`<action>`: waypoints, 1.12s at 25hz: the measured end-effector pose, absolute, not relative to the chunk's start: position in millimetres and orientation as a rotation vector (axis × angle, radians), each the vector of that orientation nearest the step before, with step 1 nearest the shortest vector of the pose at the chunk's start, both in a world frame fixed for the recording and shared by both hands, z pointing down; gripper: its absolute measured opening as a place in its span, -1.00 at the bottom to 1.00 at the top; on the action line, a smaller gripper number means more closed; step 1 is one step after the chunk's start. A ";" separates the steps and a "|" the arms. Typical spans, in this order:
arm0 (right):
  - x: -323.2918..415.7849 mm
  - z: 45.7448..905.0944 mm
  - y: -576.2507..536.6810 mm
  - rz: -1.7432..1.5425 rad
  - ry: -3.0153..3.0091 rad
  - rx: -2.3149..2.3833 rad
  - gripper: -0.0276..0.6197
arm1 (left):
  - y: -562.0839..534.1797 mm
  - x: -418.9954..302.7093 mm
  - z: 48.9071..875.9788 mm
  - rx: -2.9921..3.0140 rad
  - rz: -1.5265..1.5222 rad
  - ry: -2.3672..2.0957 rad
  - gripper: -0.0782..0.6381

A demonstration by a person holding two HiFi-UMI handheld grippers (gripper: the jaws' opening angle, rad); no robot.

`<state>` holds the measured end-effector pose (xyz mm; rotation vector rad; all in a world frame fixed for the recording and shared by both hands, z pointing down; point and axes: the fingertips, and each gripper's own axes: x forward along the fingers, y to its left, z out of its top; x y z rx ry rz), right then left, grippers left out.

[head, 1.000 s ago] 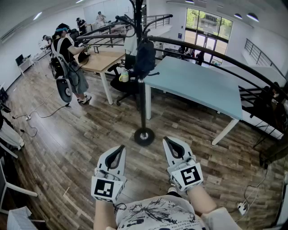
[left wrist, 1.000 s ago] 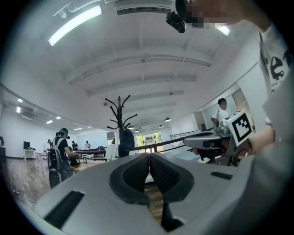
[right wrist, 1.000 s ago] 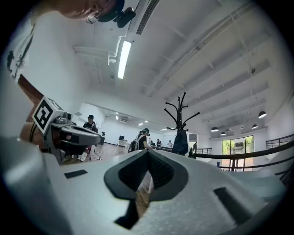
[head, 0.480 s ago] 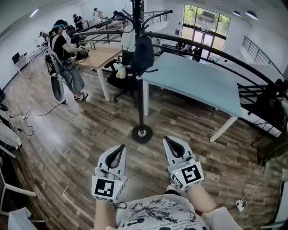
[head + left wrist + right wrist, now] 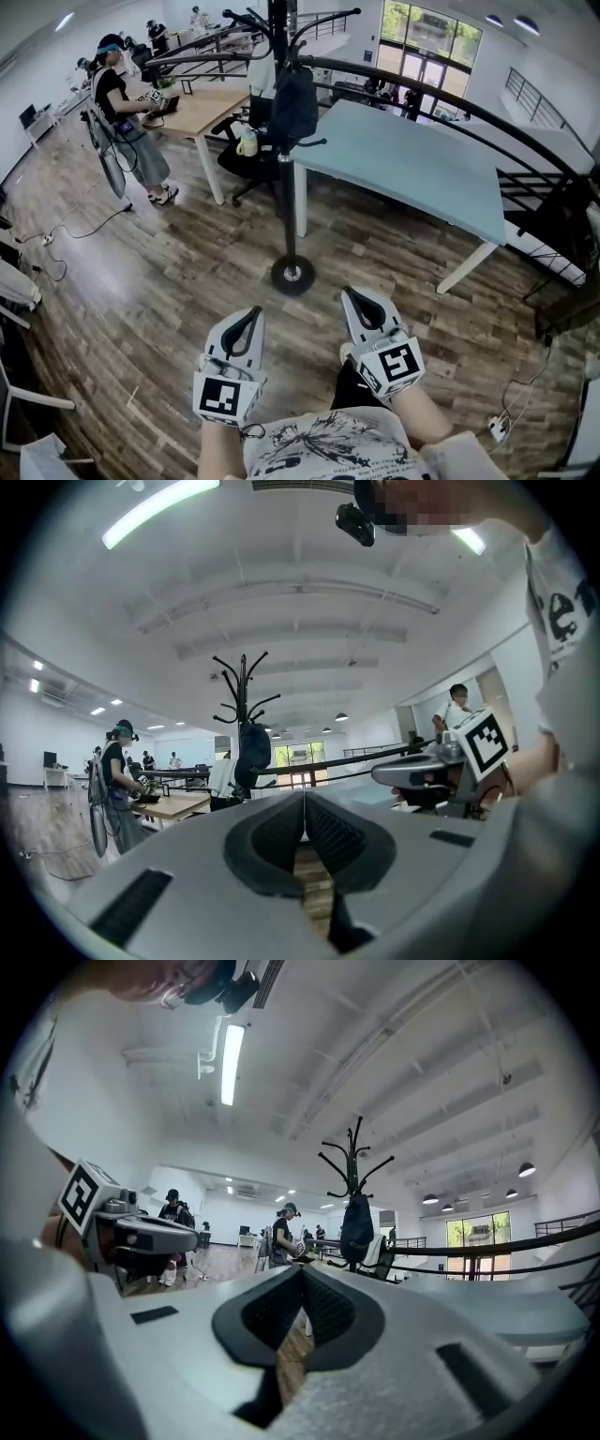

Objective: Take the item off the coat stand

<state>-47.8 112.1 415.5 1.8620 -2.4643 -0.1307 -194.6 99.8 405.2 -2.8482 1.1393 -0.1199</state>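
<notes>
Nearest the camera, low over wood floor (image 5: 141,281): left gripper (image 5: 249,315) and right gripper (image 5: 354,298), side by side, apart, tips aimed forward at the stand. Left gripper clenched: pads meeting at the tip, nothing between. Right gripper same: clamped closed, empty. Bare forearms and a printed shirt at the bottom edge of head view.

Just ahead of the tips: round base (image 5: 292,275) of coat stand (image 5: 288,187) on the floor, well clear of both grippers. Black pole upright, curved hooks at top.

High on the pole: dark bag (image 5: 293,103), hung from the upper hooks, close against the pole. Not touched by either gripper. Visible in both gripper views too, dark shape under the hooks.

Right of the stand: light blue table (image 5: 412,169), its near left corner just beside the pole, white legs.

Behind the stand, left: black office chair (image 5: 248,164), pale mug (image 5: 247,144) near it; cannot tell what the mug rests on. Wooden desk (image 5: 202,108) beyond.

At the desk's left end: person (image 5: 122,122) standing, dark top, headgear on, hands at the desktop.

Farther back: black railing (image 5: 525,141) curving across right side, windows on the far wall, more people in the far left corner, too small for detail.
</notes>
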 end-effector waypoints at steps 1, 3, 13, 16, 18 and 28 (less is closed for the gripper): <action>-42.8 417.9 103.7 -0.129 -2.468 1.857 -0.93 | 93.4 -190.0 408.9 -2.855 -0.135 1.144 -0.77; -31.4 421.2 84.1 -0.132 -2.480 1.842 -0.93 | 76.6 -179.9 413.4 -2.849 -0.147 1.168 -0.77; 53.7 408.8 -50.4 -0.166 -2.602 1.684 -0.93 | -43.1 -90.2 396.7 -2.748 -0.138 1.326 -0.77; 79.4 402.1 -93.5 -0.188 -2.636 1.616 -0.93 | -81.7 -62.7 382.9 -2.701 -0.121 1.387 -0.77; 93.3 396.7 -121.6 -0.208 -2.669 1.566 -0.93 | -106.7 -46.3 373.0 -2.666 -0.094 1.423 -0.77; 117.4 373.3 -212.0 -0.311 -2.767 1.399 -0.93 | -175.2 -6.9 349.1 -2.528 -0.041 1.546 -0.77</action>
